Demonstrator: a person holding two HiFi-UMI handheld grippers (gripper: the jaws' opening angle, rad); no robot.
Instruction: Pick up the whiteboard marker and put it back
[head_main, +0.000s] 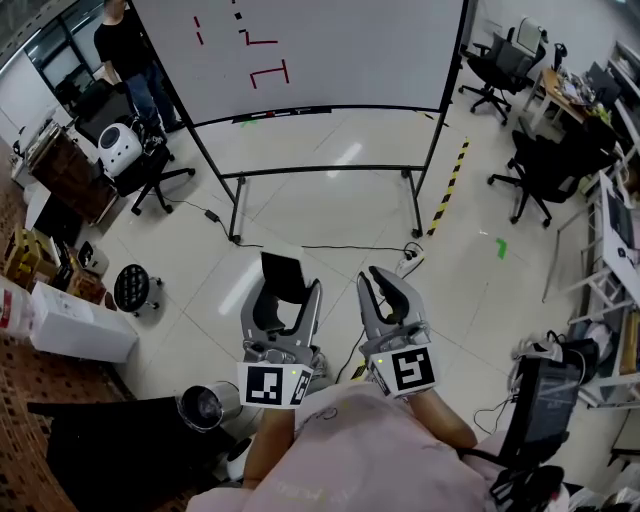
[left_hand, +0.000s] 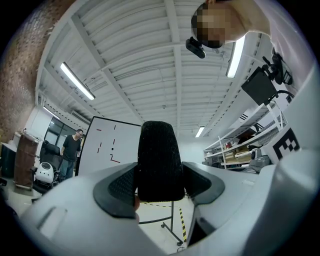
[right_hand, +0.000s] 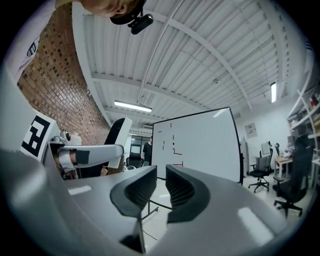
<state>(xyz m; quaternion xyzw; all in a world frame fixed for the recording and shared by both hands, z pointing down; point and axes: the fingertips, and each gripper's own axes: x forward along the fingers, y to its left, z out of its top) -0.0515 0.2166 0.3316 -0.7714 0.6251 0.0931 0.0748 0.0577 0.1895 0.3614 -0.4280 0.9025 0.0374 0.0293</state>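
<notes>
My left gripper (head_main: 287, 300) is shut on a black felt-faced block (head_main: 282, 275) that looks like a board eraser. In the left gripper view the block (left_hand: 159, 160) stands upright between the jaws of that gripper (left_hand: 159, 181). My right gripper (head_main: 385, 285) is beside it, shut with nothing between its jaws (right_hand: 161, 187). Both point toward a wheeled whiteboard (head_main: 330, 50) with red and black strokes on it, some way ahead across the floor. Small green and dark things (head_main: 248, 119) lie on its ledge, too small to name. I cannot make out a marker with certainty.
A person (head_main: 125, 45) stands left of the board beside office chairs and a small white robot (head_main: 122, 148). A power strip (head_main: 410, 258) and cable lie by the board's feet, next to yellow-black floor tape (head_main: 450, 185). A stool (head_main: 137, 287) and white box (head_main: 80, 322) sit at left; desks and shelves at right.
</notes>
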